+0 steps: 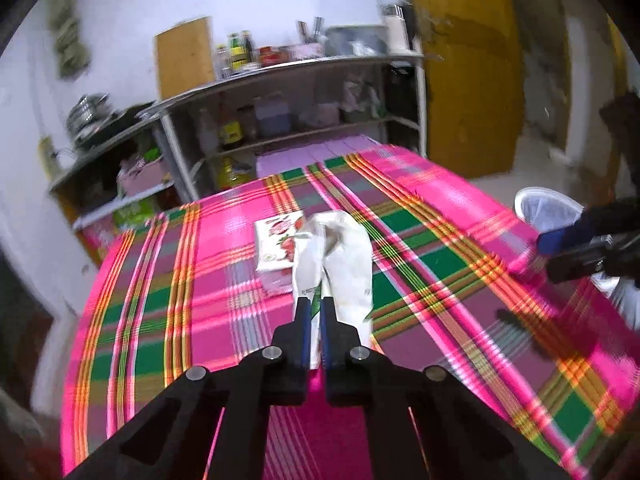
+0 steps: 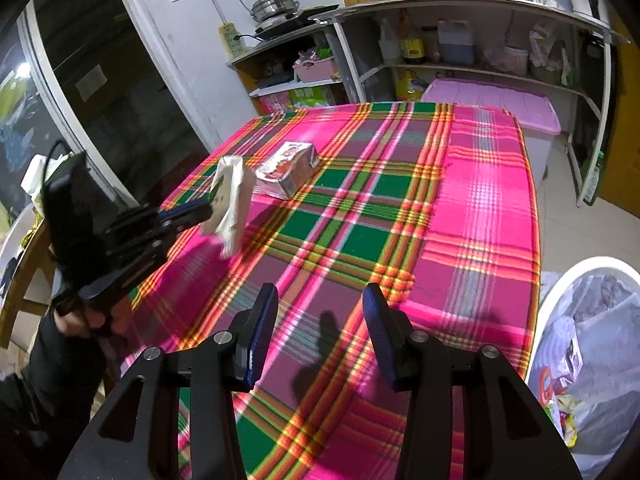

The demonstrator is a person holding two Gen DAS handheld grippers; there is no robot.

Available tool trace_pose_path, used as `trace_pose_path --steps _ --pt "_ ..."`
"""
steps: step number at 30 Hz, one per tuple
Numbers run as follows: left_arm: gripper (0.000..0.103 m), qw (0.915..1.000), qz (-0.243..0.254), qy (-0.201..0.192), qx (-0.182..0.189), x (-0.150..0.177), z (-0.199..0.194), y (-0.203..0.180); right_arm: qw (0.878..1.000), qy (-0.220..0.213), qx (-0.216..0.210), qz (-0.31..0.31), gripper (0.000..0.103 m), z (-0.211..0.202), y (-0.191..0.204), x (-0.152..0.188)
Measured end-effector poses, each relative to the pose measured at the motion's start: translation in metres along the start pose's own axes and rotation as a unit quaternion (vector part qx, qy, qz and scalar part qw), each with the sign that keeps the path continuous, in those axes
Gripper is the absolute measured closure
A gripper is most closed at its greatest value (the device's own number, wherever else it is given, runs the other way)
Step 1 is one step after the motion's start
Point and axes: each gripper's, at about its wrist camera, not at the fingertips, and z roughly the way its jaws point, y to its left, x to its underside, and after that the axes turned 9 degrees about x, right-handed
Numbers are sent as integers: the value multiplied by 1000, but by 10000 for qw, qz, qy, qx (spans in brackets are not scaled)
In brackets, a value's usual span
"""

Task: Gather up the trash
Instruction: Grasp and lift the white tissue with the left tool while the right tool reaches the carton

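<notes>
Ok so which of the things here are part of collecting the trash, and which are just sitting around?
Part of the job:
- white wrapper, clamped in the left gripper
- printed carton on the plaid cloth
- lined bin beside the table
- right gripper, open

Just around:
- shelf unit with bottles
- steel pot
- pink-lidded tub
</notes>
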Motion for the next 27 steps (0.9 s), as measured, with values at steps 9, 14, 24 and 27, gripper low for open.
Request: trace_pose_path --steps 9,14,24,27 --pt "100 9941 -1000 -341 -238 18 -42 20 9997 -192 -17 -118 58 11 38 -29" --pt "100 9873 -1454 -579 -272 31 -65 33 9998 -177 16 -131 43 36 63 -51" --pt "100 9757 -1980 -817 -470 59 -92 64 9987 120 459 166 42 112 87 -86" --pt "100 9736 -2040 -890 -500 65 -98 71 9973 185 584 394 42 132 88 -97"
